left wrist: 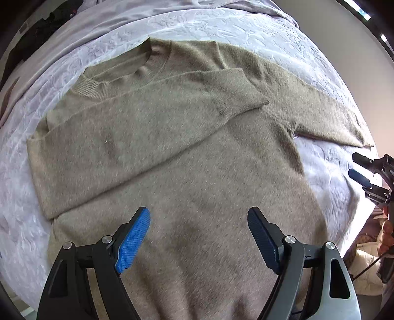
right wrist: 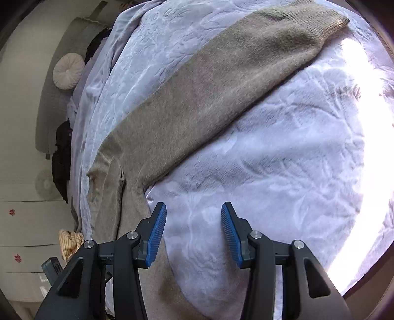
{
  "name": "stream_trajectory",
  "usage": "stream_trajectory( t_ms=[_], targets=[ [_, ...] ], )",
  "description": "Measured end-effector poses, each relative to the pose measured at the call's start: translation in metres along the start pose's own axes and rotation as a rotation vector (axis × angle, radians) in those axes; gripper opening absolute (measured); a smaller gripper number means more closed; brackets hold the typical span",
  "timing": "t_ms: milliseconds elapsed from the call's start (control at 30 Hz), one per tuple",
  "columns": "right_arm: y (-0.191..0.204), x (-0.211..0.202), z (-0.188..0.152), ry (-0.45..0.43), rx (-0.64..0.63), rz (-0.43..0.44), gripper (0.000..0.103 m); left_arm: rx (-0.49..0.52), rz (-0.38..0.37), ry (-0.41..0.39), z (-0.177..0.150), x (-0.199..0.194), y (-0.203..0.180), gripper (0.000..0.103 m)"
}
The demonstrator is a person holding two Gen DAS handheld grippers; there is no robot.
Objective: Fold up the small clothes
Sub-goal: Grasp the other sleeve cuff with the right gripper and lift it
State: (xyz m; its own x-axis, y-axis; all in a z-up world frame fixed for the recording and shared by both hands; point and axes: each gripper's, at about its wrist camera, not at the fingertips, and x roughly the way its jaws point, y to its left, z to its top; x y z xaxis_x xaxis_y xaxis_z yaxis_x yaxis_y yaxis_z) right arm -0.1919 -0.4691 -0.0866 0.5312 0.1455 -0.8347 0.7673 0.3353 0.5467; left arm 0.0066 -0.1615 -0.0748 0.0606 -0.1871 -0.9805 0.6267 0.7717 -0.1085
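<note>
A beige fuzzy sweater (left wrist: 187, 157) lies flat on a bed. Its left sleeve (left wrist: 152, 118) is folded across the chest, cuff (left wrist: 241, 103) near the right armpit. Its right sleeve (left wrist: 327, 115) stretches out sideways; it also fills the right wrist view (right wrist: 216, 86), cuff (right wrist: 330, 22) at the top right. My left gripper (left wrist: 198, 216) is open and empty, hovering over the sweater's lower body. My right gripper (right wrist: 193, 214) is open and empty above the blanket, just beside the sweater's side edge (right wrist: 138, 201). It shows in the left wrist view too (left wrist: 362, 169).
A pale lilac embossed blanket (right wrist: 283, 160) covers the bed. Dark clothes (right wrist: 61, 157) and a round cushion (right wrist: 69, 71) lie at the bed's far side. A knotted rope cushion (right wrist: 70, 242) sits low at the left. Bright glare washes out the blanket's right edge.
</note>
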Motion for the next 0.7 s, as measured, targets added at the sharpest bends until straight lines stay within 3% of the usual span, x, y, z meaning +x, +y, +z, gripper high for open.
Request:
stream_trajectory(
  t_ms=[300, 533, 700],
  targets=[
    [-0.052, -0.013, 0.061, -0.179, 0.189, 0.082, 0.05, 0.024, 0.01, -0.044, 0.043, 0.017, -0.036, 0.082],
    [-0.069, -0.001, 0.083, -0.219, 0.269, 0.15, 0.051, 0.008, 0.017, -0.089, 0.075, 0.034, -0.058, 0.082],
    [-0.061, 0.01, 0.101, -0.254, 0.27, 0.261, 0.053, -0.031, 0.035, -0.144, 0.091, 0.038, -0.059, 0.082]
  ],
)
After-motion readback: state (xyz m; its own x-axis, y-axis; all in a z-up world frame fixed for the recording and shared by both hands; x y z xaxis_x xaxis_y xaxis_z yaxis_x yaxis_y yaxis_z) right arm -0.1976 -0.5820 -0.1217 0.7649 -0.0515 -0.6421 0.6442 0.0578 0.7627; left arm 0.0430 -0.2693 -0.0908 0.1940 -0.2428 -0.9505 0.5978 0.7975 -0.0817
